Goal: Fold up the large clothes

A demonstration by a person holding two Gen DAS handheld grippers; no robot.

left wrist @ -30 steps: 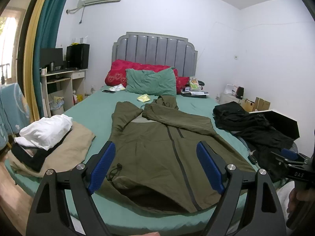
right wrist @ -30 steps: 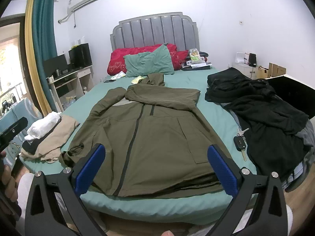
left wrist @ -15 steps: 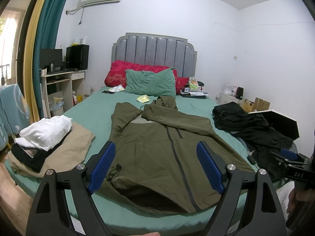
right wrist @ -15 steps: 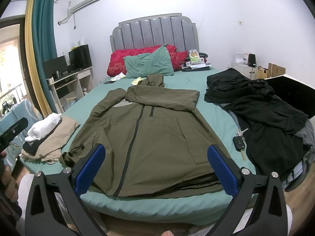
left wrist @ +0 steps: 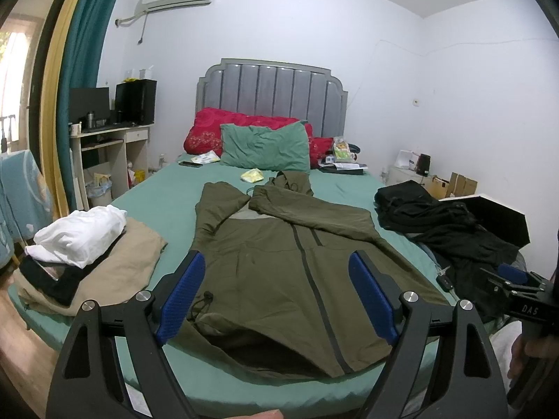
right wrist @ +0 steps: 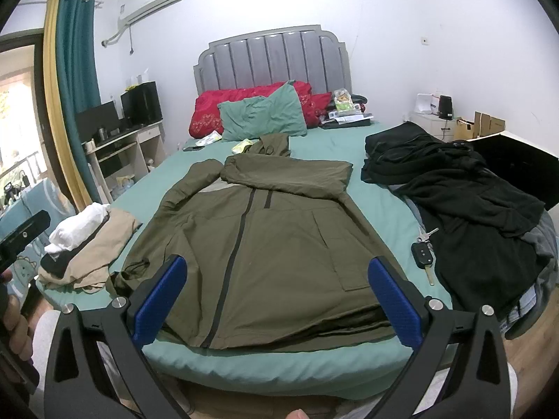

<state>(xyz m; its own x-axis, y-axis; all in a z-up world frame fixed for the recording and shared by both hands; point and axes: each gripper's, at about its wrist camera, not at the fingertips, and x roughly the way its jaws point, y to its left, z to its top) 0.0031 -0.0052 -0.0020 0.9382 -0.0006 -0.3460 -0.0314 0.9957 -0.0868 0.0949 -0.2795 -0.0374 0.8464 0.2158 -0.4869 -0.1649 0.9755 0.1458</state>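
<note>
An olive green hooded jacket [left wrist: 279,262] lies spread front-up on the green bed [left wrist: 167,202], zipped, hood toward the pillows. One sleeve is folded across its chest. It also shows in the right wrist view [right wrist: 265,237]. My left gripper [left wrist: 277,293] is open and empty, held above the jacket's hem at the foot of the bed. My right gripper [right wrist: 277,293] is open and empty, also above the hem. The right gripper's tip [left wrist: 513,279] shows at the right edge of the left wrist view.
A pile of folded clothes, white on black on tan [left wrist: 80,248], sits at the bed's left edge. Black clothes [right wrist: 464,195] are heaped on the right side, with a car key [right wrist: 422,255] beside them. Pillows [left wrist: 265,146] lie at the headboard. A desk [left wrist: 104,139] stands at left.
Both views have tilted slightly downward so the room sits a little higher in frame. The jacket has not moved and both grippers stay open.
</note>
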